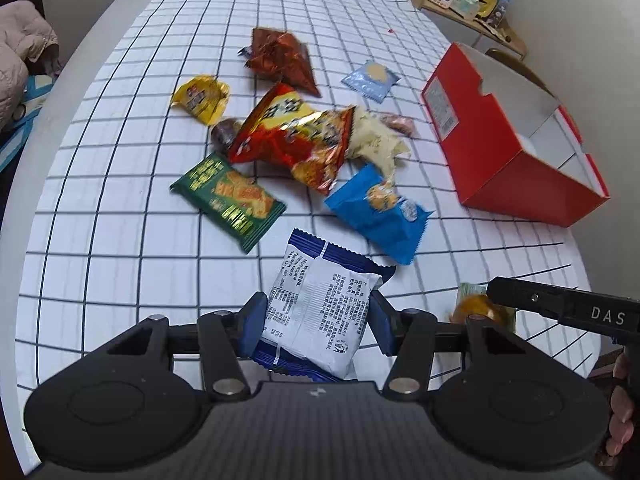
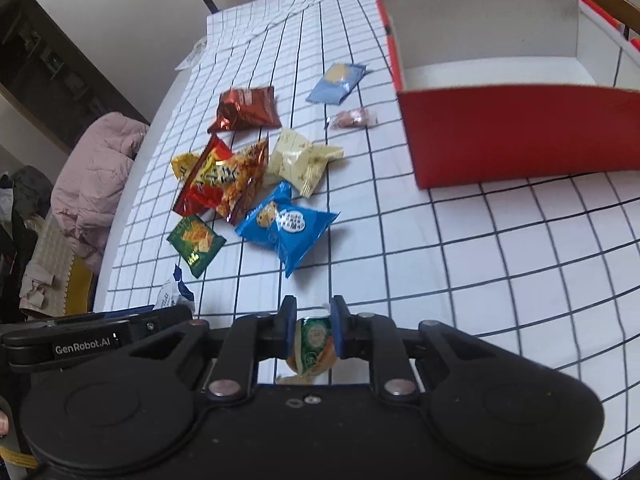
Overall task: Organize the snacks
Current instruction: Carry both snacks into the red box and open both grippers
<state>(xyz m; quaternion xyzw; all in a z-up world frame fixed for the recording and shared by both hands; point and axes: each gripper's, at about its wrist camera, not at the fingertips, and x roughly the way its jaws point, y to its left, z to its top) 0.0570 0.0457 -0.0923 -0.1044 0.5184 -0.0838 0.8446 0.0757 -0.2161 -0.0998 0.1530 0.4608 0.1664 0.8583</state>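
Soft, even daylight fills both views, bright on the checked cloth over the desk (image 1: 120, 184) and casting only faint shadows under the snack packets. The foil of the red-and-yellow chip bag (image 1: 292, 136) glints. Fisheye distortion bows the grid lines toward the edges, and the corners go black. The right wrist view is dimmer at its left side and slightly motion-blurred.

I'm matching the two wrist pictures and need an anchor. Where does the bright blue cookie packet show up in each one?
Left wrist view: the blue cookie packet lies right of centre, between the green cracker packet and the red box.
Right wrist view: the blue cookie packet lies just left of centre, right of the green cracker packet.
Shared landmark: the red box, on the right in both views.
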